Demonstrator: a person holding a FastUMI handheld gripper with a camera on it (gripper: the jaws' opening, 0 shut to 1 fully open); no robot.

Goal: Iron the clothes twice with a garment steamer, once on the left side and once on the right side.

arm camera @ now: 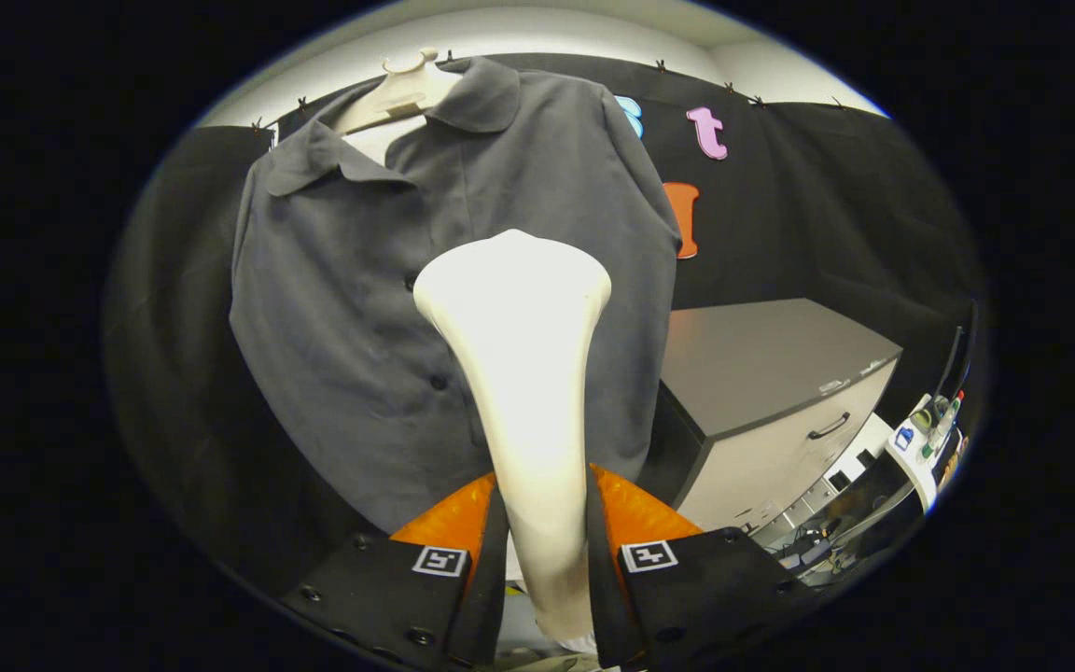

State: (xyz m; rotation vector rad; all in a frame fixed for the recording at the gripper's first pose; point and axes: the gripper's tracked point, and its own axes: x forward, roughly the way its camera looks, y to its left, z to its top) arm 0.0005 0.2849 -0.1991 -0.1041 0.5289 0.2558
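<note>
1. Gripper (542, 523): both fingers (444, 537) press on the neck of the steamer from either side, pinching it between them. The finger bases are cut off below; no hand can be seen.
2. Steamer (523, 373): a pale, smooth body held between the fingers. Its long axis runs straight ahead along the fingers and upward, narrow at the grip and widening to a broad rounded head. The head points toward the shirt front. Its working face is turned away and hidden; its lower end is cut off below the fingers. Whether the head touches the cloth cannot be told.
3. Shirt (351, 299): dark grey, collared, buttoned, hanging upright just beyond the steamer head. The steamer covers the lower middle of the placket; three buttons show left of it. The hem is hidden behind the fingers. The right sleeve falls beside the steamer head.
4. Hanger (402, 93): pale, broad-shouldered, inside the collar; only its hook and neck show, the shoulders being under the cloth.
5. Cabinet (771, 392): grey top, light front with a dark handle, standing right of the shirt and further back. Its left side is hidden by the shirt and steamer.
6. Small clutter (929, 429): beyond the cabinet's right side, too small and warped to identify.
7. Wall (827, 205): black cloth behind everything, clipped along its top edge.
</note>
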